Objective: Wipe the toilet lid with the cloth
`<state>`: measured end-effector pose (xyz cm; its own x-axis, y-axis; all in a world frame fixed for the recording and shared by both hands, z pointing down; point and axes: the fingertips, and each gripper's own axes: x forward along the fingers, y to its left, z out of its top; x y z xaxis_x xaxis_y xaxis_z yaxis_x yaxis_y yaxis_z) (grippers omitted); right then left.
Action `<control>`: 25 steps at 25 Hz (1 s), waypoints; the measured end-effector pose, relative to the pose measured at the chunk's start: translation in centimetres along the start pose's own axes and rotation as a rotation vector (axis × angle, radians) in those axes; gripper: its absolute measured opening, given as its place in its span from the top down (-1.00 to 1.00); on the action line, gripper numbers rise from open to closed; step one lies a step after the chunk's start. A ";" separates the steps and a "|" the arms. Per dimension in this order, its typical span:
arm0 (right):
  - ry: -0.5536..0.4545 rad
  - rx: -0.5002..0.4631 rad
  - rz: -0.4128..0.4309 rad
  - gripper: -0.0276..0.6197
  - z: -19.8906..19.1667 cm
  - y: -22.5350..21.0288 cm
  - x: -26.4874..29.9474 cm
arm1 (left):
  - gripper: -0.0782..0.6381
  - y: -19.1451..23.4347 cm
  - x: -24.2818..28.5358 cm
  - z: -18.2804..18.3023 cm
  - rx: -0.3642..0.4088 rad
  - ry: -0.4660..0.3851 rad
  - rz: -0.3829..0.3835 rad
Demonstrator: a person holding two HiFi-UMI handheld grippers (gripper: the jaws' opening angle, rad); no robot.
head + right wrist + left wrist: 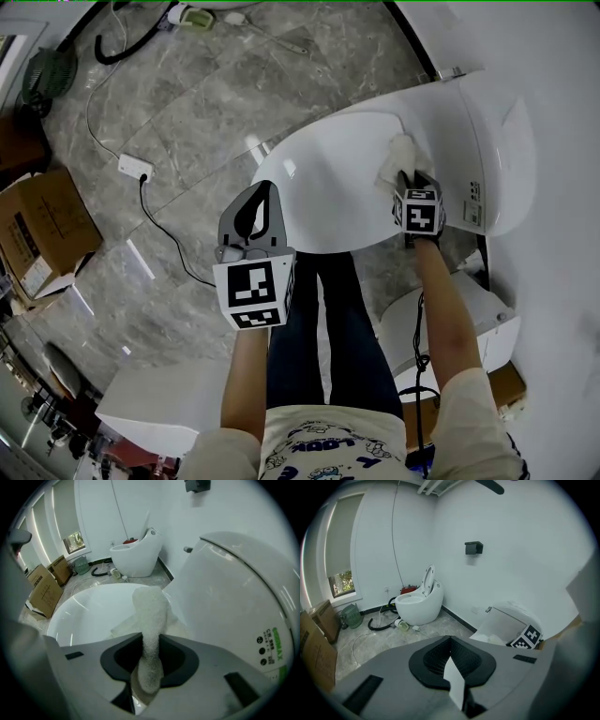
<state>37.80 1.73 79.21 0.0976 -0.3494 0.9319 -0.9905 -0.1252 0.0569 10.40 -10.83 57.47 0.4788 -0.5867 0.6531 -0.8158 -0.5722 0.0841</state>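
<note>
The white toilet lid (323, 183) is down, filling the middle of the head view. My right gripper (409, 180) is shut on a white cloth (397, 157), which lies bunched on the lid's rear part close to the tank (502, 159). In the right gripper view the cloth (150, 613) runs up from between the jaws of that gripper (151, 645) and spreads onto the lid (89, 616). My left gripper (268, 187) hangs shut and holds nothing at the lid's front left edge. The left gripper view has its jaws (451, 641) pointing across the room.
Cardboard boxes (42, 234) sit at the left, with a power strip (134, 167) and cable on the grey tiled floor. A second toilet (419, 604) with its lid raised stands by the far wall. A white box (155, 403) is at lower left. The person's legs (328, 328) stand before the bowl.
</note>
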 end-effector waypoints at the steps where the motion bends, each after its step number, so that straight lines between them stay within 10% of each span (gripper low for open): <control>1: 0.000 0.003 -0.001 0.63 0.0 0.0 0.0 | 0.77 0.1 0.0 -0.2 -0.003 0.002 0.003; 25: 0.001 -0.084 0.032 0.64 -0.6 11.0 -0.5 | 0.77 7.5 -5.0 -3.9 -0.099 0.001 0.110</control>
<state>26.81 1.09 79.59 0.0657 -0.3507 0.9342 -0.9977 -0.0357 0.0567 0.58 -9.94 57.76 0.3840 -0.6421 0.6635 -0.8914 -0.4451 0.0852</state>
